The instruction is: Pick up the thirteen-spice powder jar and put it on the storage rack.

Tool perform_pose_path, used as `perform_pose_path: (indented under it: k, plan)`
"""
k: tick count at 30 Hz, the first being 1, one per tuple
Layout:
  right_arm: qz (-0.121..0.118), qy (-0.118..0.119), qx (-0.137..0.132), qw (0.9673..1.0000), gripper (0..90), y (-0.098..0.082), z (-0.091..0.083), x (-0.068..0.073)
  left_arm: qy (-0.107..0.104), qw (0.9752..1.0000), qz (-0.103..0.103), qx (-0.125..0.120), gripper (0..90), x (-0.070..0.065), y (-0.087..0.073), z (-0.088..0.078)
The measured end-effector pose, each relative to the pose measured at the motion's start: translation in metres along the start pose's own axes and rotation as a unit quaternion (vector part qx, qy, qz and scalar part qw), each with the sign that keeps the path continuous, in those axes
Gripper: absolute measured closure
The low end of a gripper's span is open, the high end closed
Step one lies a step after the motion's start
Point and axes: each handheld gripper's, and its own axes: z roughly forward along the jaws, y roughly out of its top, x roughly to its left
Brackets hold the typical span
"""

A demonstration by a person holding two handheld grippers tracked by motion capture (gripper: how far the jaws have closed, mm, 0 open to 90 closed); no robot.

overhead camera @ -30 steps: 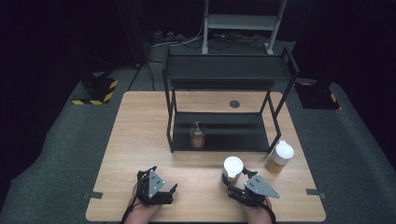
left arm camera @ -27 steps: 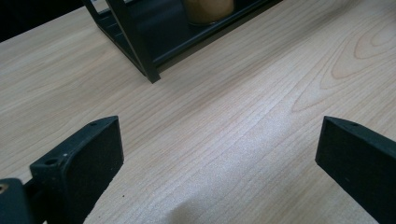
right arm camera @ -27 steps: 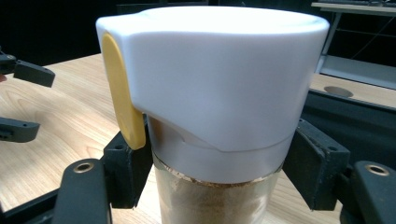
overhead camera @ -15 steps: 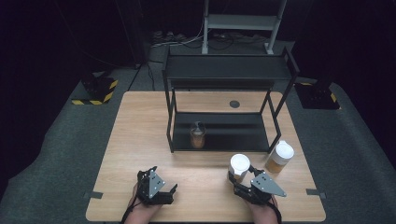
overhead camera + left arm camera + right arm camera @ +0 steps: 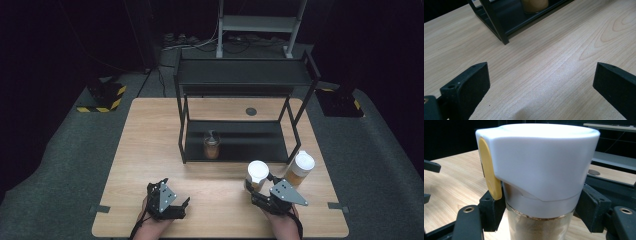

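Observation:
My right gripper [image 5: 258,186] is shut on a spice jar [image 5: 257,173] with a white lid, near the table's front right. In the right gripper view the jar [image 5: 536,170] holds brown powder and has a yellow tab on its lid; both pads [image 5: 592,207] press its neck just under the lid, with the gripper [image 5: 540,211] around it. A second white-lidded jar [image 5: 300,167] stands just to the right. My left gripper [image 5: 175,194] rests open at the front left, over bare wood in its own view [image 5: 541,82].
A black two-tier rack [image 5: 240,75] stands mid-table, with a small brown jar [image 5: 211,146] on its lower shelf. The rack's corner post [image 5: 499,27] and that jar [image 5: 534,3] show at the top of the left gripper view. The wooden table [image 5: 150,140] ends close behind both hands.
The right gripper has shifted a little to the right with the jar held in it, nearer the second jar. The left gripper has stayed put.

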Motion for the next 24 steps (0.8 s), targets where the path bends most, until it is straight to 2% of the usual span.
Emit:
perform_pose_path:
  k: [14, 24]
  plan:
    - [0.017, 0.002, 0.008, 0.9998, 30.3, 0.014, 0.017, -0.011, -0.002, 1.0, 0.001, -0.001, 1.1, 0.001, 0.0, 0.0]
    - [0.021, -0.002, 0.016, 0.9996, 30.3, 0.018, 0.031, -0.016, -0.003, 1.0, 0.003, -0.002, 1.1, 0.0, -0.001, 0.0]
